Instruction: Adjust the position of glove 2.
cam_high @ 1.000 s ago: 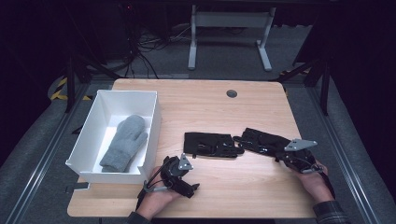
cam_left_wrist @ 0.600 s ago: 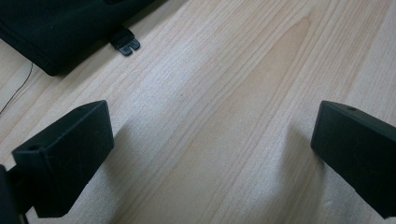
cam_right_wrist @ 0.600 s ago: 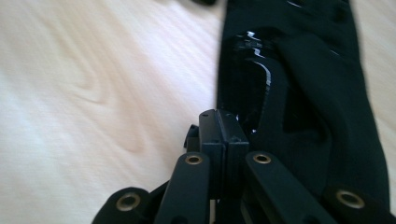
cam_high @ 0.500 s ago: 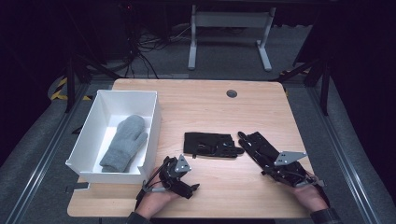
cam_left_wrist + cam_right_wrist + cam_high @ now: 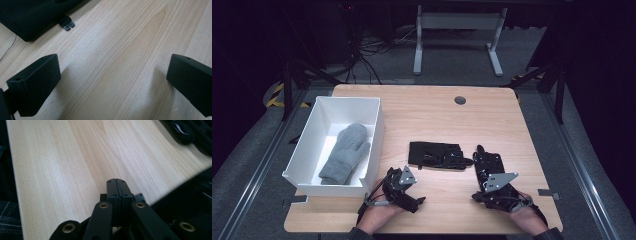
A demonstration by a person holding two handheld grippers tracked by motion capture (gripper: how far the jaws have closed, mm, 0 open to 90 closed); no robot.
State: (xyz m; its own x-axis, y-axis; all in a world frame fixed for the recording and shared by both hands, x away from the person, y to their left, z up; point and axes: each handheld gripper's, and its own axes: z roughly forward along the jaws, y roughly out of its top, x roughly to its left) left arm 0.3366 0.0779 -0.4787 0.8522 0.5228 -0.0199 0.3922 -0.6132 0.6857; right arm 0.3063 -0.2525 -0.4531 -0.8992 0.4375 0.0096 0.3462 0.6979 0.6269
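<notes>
Since earlier frame: my right gripper (image 5: 482,172) sliding along table (image 5: 432,110) toward me, dragging black glove (image 5: 488,165) with it, off second black glove (image 5: 434,154).

Right fingers pressed together on glove.

Left gripper (image 5: 409,192) resting beside white box (image 5: 307,150), fingers wide apart, empty.

Grey mitten (image 5: 344,152) already lying in box; both black gloves remaining outside.

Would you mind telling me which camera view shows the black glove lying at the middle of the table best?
The high view: the whole black glove lies flat on the table, left of the right gripper. The left gripper view catches just a dark edge and a small clip at top left; the right gripper view gives blurred black shapes I cannot identify.
</notes>
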